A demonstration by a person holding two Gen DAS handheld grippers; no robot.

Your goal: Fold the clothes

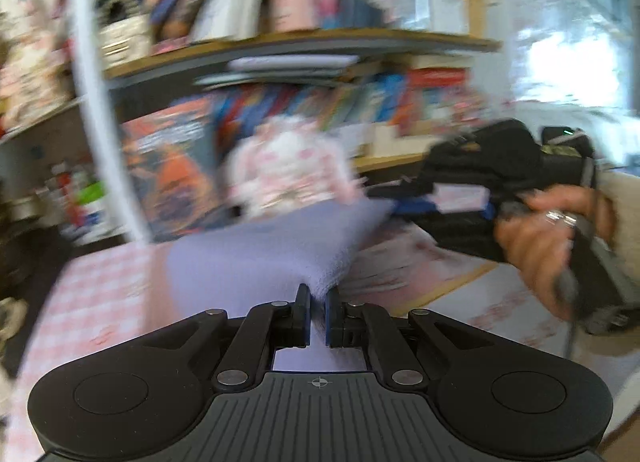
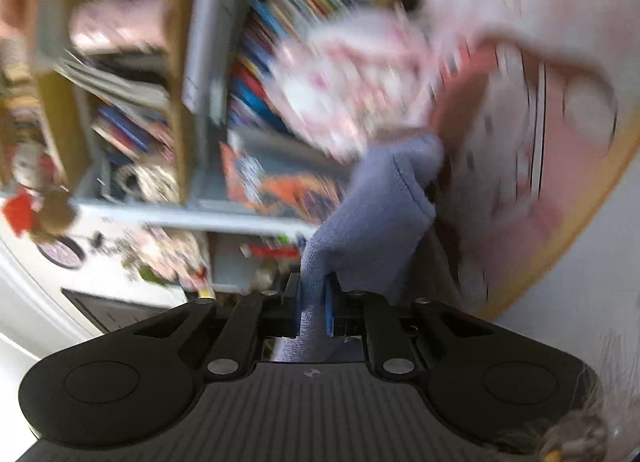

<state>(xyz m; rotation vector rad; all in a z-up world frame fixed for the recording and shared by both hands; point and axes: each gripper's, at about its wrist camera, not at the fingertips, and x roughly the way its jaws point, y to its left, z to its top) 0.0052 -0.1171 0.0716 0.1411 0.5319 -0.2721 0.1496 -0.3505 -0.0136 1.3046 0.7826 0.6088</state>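
A lavender cloth point(image 1: 264, 258) is stretched out ahead of my left gripper point(image 1: 318, 300), which is shut on its near edge. In the right wrist view the same lavender cloth point(image 2: 380, 197) rises in a bunched fold from my right gripper point(image 2: 314, 294), shut on it. The cloth is lifted above a pink checked table cover point(image 1: 92, 302). A pink-and-white patterned garment point(image 1: 288, 169) lies crumpled behind the cloth; this patterned garment point(image 2: 352, 85) is blurred in the right wrist view. A person's hand point(image 1: 548, 238) holds the right gripper's body at the right of the left wrist view.
A wooden bookshelf point(image 1: 304, 41) crammed with books and boxes stands behind the table. Dark clothing point(image 1: 480, 173) is piled at the right. A white curved pole point(image 1: 100, 109) stands at the left. Both views are motion-blurred.
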